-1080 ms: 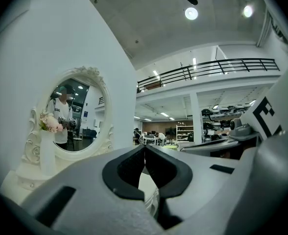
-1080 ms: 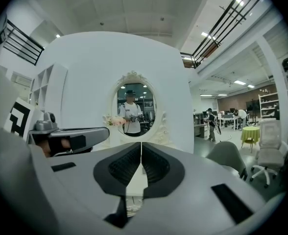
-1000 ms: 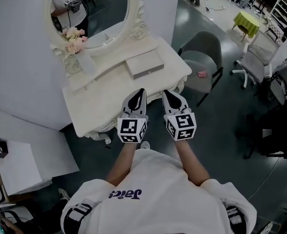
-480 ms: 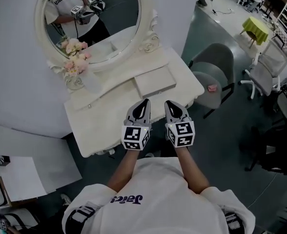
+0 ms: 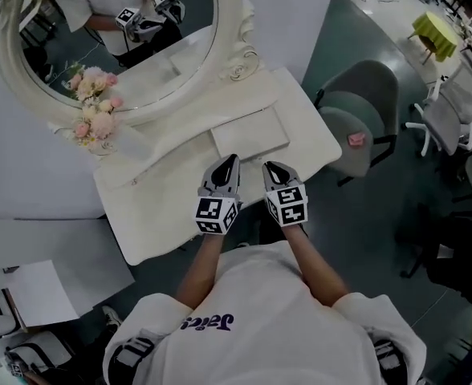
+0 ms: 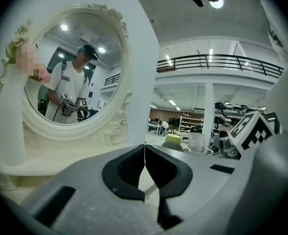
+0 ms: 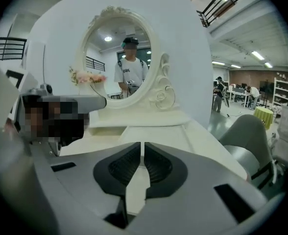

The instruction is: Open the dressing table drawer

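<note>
Head view: the person stands at the front edge of the white dressing table (image 5: pixel 160 215), both forearms stretched out over it. The left gripper (image 5: pixel 229 164) and right gripper (image 5: pixel 271 169) sit side by side above the tabletop, tips pointing toward a small drawer box (image 5: pixel 250 131) that rests on the top just ahead of them, in front of the oval mirror (image 5: pixel 124 46). Neither tip touches the box. Pink flowers (image 5: pixel 91 119) stand at the left of the mirror's base and a grey chair (image 5: pixel 356 111) stands to the right of the table. Any drawer in the table's front apron is hidden under the top from here. Left gripper view: the jaws are closed on each other with nothing between them, and the gripper looks nearly level past a white vase (image 6: pixel 9 126) toward the mirror frame. Right gripper view: the pads are closed to a hairline and empty, with bare tabletop ahead running up to the mirror's base. Step in hand, as a judgement: the approach, with no contact made and the drawer apparently shut. The next move calls for picking the drawer's pull, opening one gripper's jaws, setting them around that pull, closing, then drawing straight back toward the person while the box stays put.
</note>
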Tool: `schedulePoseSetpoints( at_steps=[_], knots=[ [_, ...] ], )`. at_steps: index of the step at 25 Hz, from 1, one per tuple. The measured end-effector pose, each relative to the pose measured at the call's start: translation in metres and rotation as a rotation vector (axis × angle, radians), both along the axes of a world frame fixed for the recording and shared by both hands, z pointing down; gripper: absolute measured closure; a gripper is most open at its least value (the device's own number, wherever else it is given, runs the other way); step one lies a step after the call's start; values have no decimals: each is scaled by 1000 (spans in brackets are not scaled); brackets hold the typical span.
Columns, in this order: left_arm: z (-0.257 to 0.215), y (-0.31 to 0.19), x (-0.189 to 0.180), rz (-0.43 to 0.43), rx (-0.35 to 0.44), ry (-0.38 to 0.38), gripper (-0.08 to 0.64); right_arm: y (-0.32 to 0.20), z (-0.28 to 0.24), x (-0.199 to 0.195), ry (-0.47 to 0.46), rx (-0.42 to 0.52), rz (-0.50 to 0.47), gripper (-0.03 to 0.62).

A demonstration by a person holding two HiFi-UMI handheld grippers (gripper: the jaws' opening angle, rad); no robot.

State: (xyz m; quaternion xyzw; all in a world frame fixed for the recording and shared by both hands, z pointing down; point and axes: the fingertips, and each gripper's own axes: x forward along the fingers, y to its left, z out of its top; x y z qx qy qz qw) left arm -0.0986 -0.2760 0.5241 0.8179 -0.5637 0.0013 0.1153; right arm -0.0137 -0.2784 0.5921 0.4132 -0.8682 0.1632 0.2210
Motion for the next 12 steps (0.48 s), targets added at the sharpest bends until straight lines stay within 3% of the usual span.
schedulePoseSetpoints(
  at_steps=[12],
  knots=[
    [43,-48,-16,-61,-81,2,545,-34,104,-2,115,-215,-43,575]
  ],
)
